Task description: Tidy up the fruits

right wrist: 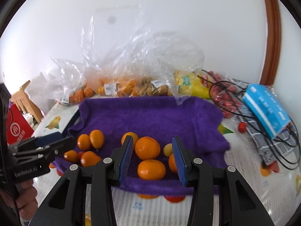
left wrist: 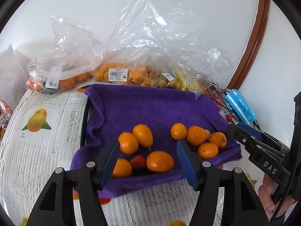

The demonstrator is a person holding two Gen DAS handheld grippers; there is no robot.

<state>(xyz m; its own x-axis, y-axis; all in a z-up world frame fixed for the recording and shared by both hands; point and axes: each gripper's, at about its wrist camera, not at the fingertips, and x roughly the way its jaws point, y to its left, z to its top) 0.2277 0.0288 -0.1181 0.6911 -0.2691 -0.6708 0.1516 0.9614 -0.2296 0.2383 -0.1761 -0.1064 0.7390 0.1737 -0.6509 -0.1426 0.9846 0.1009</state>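
Both claws hang spread and empty over the fuzzy purple towel (right wrist: 150,113): left gripper (left wrist: 148,158), right gripper (right wrist: 152,157). The small orange citrus fruits (right wrist: 147,147) crowd the towel's near edge; its back half is bare. Crinkly clear plastic bags (left wrist: 120,75) line the far edge.

A home dining room: ahead of the tools, a table with a fruit-print tablecloth (left wrist: 47,150) holds supermarket bags (left wrist: 120,75) of fruit against a white wall; a wooden chair (right wrist: 24,98) stands left, wooden door trim (right wrist: 270,37) right.
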